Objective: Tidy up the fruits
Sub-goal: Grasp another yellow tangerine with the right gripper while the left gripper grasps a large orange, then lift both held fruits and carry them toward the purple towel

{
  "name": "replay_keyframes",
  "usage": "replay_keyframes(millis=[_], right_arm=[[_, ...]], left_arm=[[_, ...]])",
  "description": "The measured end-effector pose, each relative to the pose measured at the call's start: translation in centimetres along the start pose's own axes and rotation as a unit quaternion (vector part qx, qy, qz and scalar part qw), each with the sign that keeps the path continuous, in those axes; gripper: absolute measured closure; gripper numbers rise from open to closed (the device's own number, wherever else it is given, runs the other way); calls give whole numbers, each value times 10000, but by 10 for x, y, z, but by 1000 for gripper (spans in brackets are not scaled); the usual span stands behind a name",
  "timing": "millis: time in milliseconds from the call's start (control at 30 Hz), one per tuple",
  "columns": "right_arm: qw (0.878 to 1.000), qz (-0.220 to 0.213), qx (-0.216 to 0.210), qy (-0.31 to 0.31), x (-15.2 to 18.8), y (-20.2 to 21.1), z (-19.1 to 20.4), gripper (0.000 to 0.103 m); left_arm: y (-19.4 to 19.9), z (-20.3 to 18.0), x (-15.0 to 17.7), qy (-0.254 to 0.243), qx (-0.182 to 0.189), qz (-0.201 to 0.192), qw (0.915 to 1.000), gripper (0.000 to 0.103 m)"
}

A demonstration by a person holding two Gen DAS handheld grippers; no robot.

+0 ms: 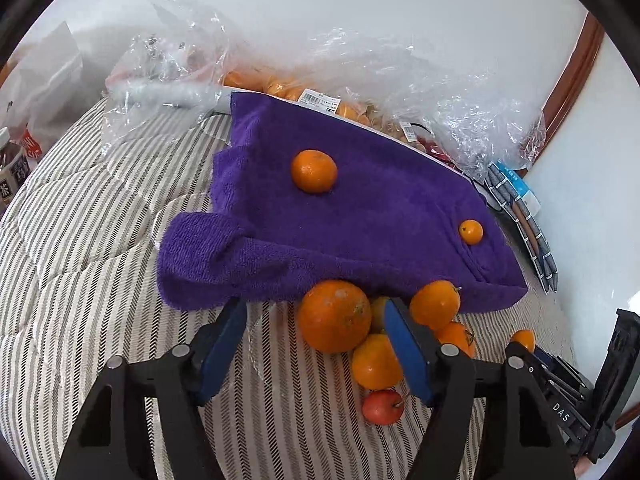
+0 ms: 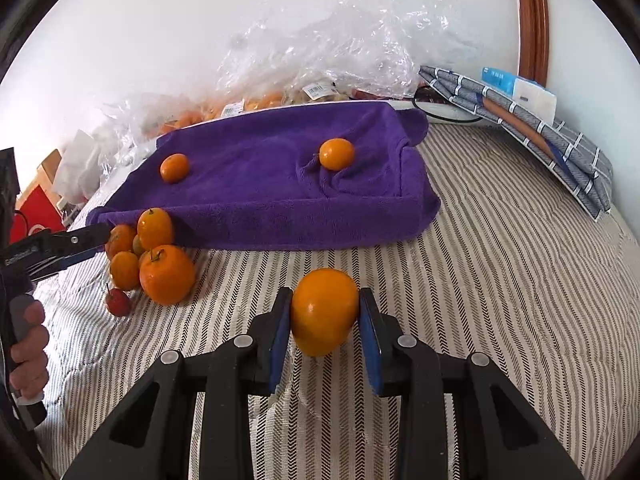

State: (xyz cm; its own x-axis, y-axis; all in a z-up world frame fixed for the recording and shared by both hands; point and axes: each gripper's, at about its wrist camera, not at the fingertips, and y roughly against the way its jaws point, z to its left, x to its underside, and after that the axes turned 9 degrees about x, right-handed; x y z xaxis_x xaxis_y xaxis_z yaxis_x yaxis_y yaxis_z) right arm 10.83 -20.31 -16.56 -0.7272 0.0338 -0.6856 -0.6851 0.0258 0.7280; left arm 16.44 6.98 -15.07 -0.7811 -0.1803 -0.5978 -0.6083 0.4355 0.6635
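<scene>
A purple towel (image 1: pixel 360 220) (image 2: pixel 280 184) lies over a box shape on the striped cover, with a mandarin (image 1: pixel 314 171) and a smaller one (image 1: pixel 471 232) on top. Against its front edge sits a pile: a big orange (image 1: pixel 334 316) (image 2: pixel 167 275), several smaller oranges (image 1: pixel 435 304) and a small red fruit (image 1: pixel 383 407) (image 2: pixel 118 302). My left gripper (image 1: pixel 316 308) (image 2: pixel 90 246) is open around the big orange; its left pad stands clear of the fruit. My right gripper (image 2: pixel 324 312) is shut on an orange (image 2: pixel 324 320), held just above the cover in front of the towel.
Crumpled clear plastic bags (image 1: pixel 320 80) (image 2: pixel 340 52) holding more fruit lie behind the towel by the white wall. A folded grey checked cloth (image 1: pixel 528 220) (image 2: pixel 540 132) lies right of the towel. A bottle (image 1: pixel 12 168) stands far left. A person's hand (image 2: pixel 28 344) holds the left gripper.
</scene>
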Motion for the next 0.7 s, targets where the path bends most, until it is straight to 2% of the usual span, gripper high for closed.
replay_keyframes(millis=[100, 167, 233, 567, 700], right_arm=[[10000, 0, -19, -93, 0, 0, -2, 71], [9999, 57, -68, -82, -1, -2, -2, 71], [9999, 119, -65, -60, -2, -4, -1, 71], [9998, 137, -42, -112, -1, -6, -4, 71], [9998, 134, -87, -132, -1, -7, -5, 71]], left_arm=[[-9, 1, -1, 86, -5, 132, 9999, 47], [-13, 3, 0, 225, 199, 188, 9994, 53], [-15, 4, 0, 303, 358, 225, 9986, 64], [13, 21, 9, 443, -81, 364, 9983, 64], [16, 25, 13, 414, -22, 251, 9988, 63]])
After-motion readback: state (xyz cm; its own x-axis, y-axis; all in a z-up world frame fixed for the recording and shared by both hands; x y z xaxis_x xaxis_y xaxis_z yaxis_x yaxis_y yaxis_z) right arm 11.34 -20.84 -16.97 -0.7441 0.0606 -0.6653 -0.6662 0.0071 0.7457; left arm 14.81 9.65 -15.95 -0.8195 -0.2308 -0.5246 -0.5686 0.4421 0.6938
